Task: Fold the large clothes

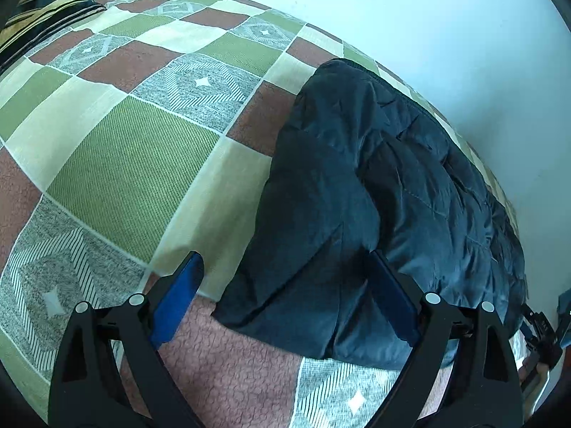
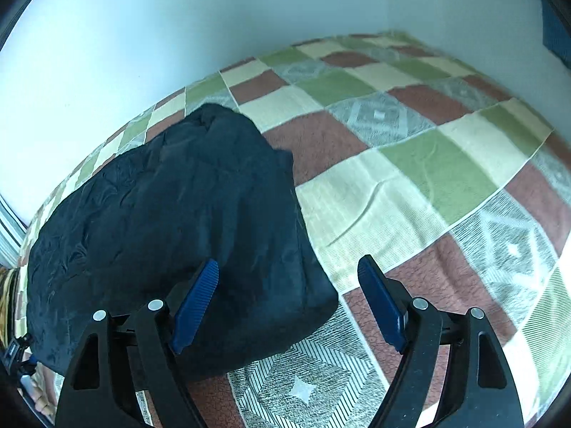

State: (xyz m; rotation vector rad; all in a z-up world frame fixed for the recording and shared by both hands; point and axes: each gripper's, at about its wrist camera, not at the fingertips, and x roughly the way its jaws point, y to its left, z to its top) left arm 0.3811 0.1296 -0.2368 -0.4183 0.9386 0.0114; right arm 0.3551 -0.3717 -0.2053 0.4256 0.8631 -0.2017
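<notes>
While no brand, label or writing can be read anywhere in either view, the fabrics show plainly: a dark navy padded jacket (image 1: 374, 192), quilted in stitched panels with a slightly shiny, creased shell, lies folded into a thick bundle on a bed. It rests on a patchwork bedspread (image 1: 117, 164) of green, cream, rust-brown and grey squares, the grey ones printed with striped diamonds, the brown ones with a pebbled texture. The bundle sits close to the pale wall (image 1: 428, 18) along the bed's far edge. The left gripper (image 1: 285, 271) stands wide, its ribbed blue pads over the jacket's near corner without pressing it. The right gripper (image 2: 289, 271) is also spread wide, nothing clamped between its blue pads; its left pad hangs above the jacket's (image 2: 171, 214) rounded end, its right pad above bare bedspread (image 2: 428, 164). A striped pillow (image 1: 46, 10) lies at the head of the bed.
</notes>
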